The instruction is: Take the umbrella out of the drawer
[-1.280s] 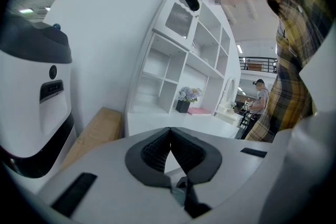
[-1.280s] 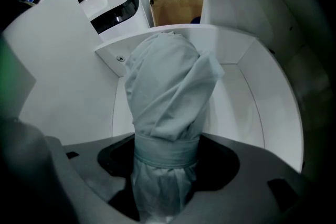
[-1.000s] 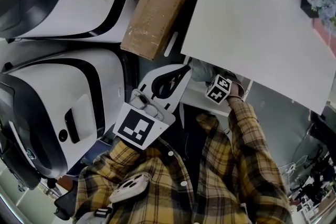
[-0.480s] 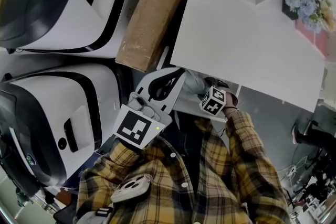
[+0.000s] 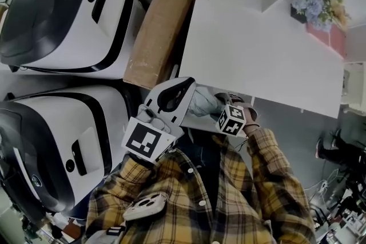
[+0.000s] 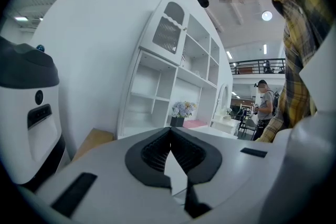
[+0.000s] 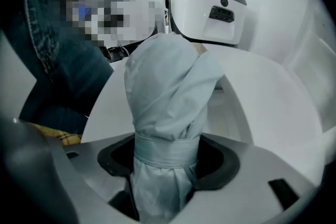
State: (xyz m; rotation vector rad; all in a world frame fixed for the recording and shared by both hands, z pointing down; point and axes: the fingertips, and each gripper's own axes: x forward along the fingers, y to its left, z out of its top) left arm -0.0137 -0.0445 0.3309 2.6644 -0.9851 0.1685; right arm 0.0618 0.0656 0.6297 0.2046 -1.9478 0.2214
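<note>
While inside right gripper (image 7: 167, 159), folded umbrella (image 7: 169, 89).

- Umbrella (image 7: 167, 92): pale cloth, matt, creased; flat fabric strap round it.
- Right gripper (image 7: 167, 162): matt grey plastic shell, black rubbery-looking pads (image 7: 108, 160).
- Left gripper (image 6: 170, 134): same matt shell; its black pads (image 6: 152, 155) are ribbed.
- Desk (image 5: 257, 48): white, smooth, satin.
- Box (image 5: 157, 28), left of desk: brown cardboard, dull, rough.
- Machine shells (image 5: 108, 37), further left of desk: glossy white and black plastic.
- Sleeve (image 5: 274, 180), below desk: checked cloth.

White shelving (image 6: 160, 86) stands with flowers (image 6: 182, 108) beside it, ceiling lights (image 6: 267, 16) beyond.
</note>
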